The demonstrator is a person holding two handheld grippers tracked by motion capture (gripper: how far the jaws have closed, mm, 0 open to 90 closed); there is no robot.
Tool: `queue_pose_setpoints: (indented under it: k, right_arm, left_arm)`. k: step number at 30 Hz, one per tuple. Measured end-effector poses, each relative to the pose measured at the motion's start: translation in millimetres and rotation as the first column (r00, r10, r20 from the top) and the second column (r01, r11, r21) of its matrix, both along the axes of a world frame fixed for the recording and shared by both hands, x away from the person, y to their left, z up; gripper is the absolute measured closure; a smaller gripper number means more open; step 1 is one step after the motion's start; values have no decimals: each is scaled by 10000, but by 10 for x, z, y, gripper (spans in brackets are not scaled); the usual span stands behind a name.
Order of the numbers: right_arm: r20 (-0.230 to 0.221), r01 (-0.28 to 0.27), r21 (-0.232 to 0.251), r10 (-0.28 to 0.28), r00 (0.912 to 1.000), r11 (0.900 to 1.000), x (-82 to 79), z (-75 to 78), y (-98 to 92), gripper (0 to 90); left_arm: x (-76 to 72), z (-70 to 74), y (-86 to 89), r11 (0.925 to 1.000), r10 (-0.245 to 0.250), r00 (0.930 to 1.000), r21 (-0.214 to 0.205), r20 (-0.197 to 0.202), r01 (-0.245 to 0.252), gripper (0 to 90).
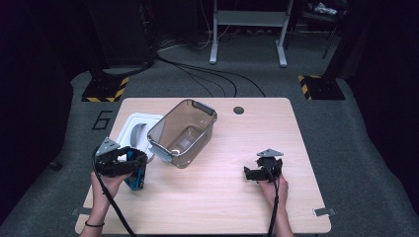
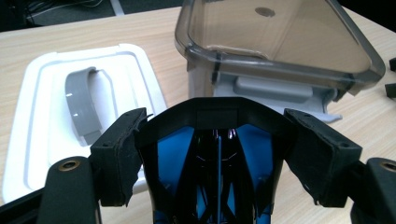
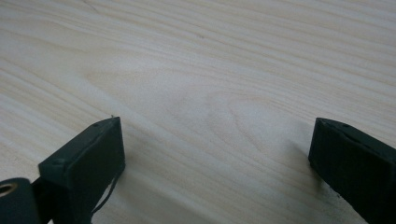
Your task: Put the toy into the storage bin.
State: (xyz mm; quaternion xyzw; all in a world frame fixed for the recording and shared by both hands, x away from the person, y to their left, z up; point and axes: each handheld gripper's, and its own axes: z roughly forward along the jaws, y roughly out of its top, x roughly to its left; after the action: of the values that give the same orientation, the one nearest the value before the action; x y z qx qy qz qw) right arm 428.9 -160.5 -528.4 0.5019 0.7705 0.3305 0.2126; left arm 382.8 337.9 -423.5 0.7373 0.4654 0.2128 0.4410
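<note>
My left gripper (image 1: 129,163) (image 2: 217,149) is at the table's left front, shut on a blue and black tool (image 1: 136,177) (image 2: 173,154) whose black frame sits between both pads. Just beyond it stands a smoky clear plastic box (image 1: 183,133) (image 2: 280,42) with grey latches, tilted and open on top. A white lid (image 1: 136,129) (image 2: 51,107) with a grey handle lies flat to the box's left. My right gripper (image 1: 254,173) (image 3: 215,154) is open at the right front, low over bare wood, with nothing between its fingers.
The light wooden table (image 1: 222,207) has a round cable hole (image 1: 238,110) at the back. Cables trail from both grippers toward the front edge. Beyond the table there is grey floor with cables and stand bases with yellow-black tape (image 1: 106,91).
</note>
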Motion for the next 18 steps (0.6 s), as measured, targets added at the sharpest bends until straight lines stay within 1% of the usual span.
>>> queue_pose_setpoints:
  k: [3, 7, 8, 9, 10, 12, 14, 15, 16, 17, 18]
  right_arm:
    - [-32, 20, 32, -20, 10000, 10000, -1, 0, 1, 29]
    - [-9, -8, 8, 8, 10000, 10000, 0, 0, -1, 30]
    - [-14, -3, 8, 3, 10000, 10000, 0, 0, 0, 30]
    - [-9, -9, 9, 9, 10000, 10000, 0, 0, -1, 30]
    - [-10, -5, 8, 5, 10000, 10000, 0, 0, -1, 30]
    - [-11, -2, 8, 2, 10000, 10000, 0, 0, 0, 29]
    - [-8, -4, 9, 4, 10000, 10000, 0, 0, -1, 30]
    - [-13, -4, 11, 4, 10000, 10000, 0, 0, -1, 30]
    - [-10, -10, 12, 10, 10000, 10000, 0, 0, -1, 30]
    - [-31, 19, 31, -19, 10000, 10000, -2, 0, 1, 30]
    - [-18, 0, 18, 0, 10000, 10000, 0, 0, 0, 30]
  left_arm:
    - [25, 69, 23, 9999, 94, 9999, 81, 116, -95, 250]
    - [66, 156, 52, 9996, 258, 9992, 50, 290, -260, 250]
    - [79, 184, 64, 9997, 222, 9993, 122, 284, -226, 250]
    - [90, 203, 66, 9994, 314, 9988, 98, 370, -318, 250]
    - [101, 228, 75, 9994, 320, 9989, 136, 348, -325, 250]
    - [132, 258, 84, 9990, 434, 9979, 38, 485, -437, 250]
    - [164, 301, 103, 9987, 482, 9978, 151, 445, -489, 250]
    - [181, 311, 106, 9982, 569, 9969, 133, 538, -577, 250]
    - [198, 331, 120, 9983, 539, 9974, 186, 477, -548, 250]
    - [214, 336, 123, 9979, 622, 9966, 139, 536, -630, 250]
    - [228, 350, 135, 9978, 626, 9968, 163, 499, -635, 250]
